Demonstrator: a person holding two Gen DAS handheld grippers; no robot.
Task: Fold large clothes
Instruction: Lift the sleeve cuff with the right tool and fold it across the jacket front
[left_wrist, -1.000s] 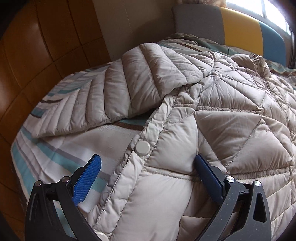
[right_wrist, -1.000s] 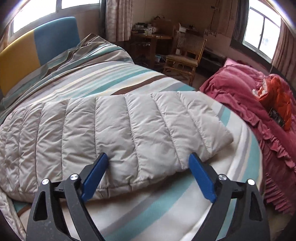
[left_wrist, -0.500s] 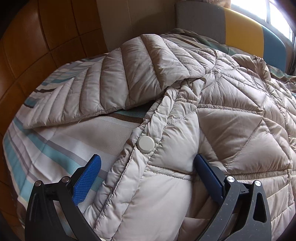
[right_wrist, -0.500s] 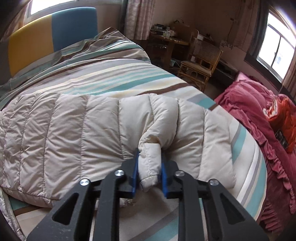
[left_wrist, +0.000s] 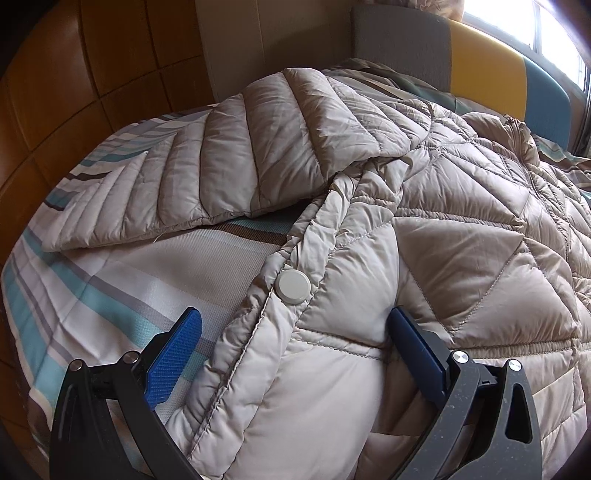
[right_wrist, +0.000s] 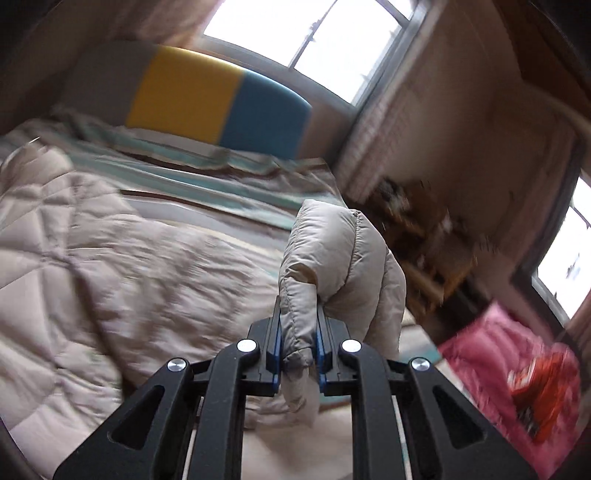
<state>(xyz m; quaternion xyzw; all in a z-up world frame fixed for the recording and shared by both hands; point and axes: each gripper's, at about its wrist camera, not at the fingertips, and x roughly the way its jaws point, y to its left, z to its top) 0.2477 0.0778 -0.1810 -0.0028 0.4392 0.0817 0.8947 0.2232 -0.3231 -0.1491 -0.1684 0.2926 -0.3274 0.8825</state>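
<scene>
A beige quilted down jacket (left_wrist: 461, 236) lies spread on a striped bed (left_wrist: 110, 280). Its one sleeve (left_wrist: 229, 166) stretches out to the left. My left gripper (left_wrist: 291, 343) is open, its blue fingers straddling the jacket's side edge just below a round snap button (left_wrist: 294, 286). My right gripper (right_wrist: 297, 339) is shut on the other sleeve's cuff (right_wrist: 332, 258) and holds it up above the bed, with the jacket body (right_wrist: 92, 266) lower left. The right wrist view is motion-blurred.
A yellow and blue headboard (right_wrist: 218, 107) stands at the bed's far end under a window. A wooden panelled wall (left_wrist: 74, 74) runs along the left side. A pink bedspread (right_wrist: 498, 369) with a red item lies to the right, beyond cluttered furniture.
My right gripper closed on the sleeve cuff, then lifted it and swung toward the jacket body and headboard. My left gripper stayed open, edging slightly forward along the jacket edge.
</scene>
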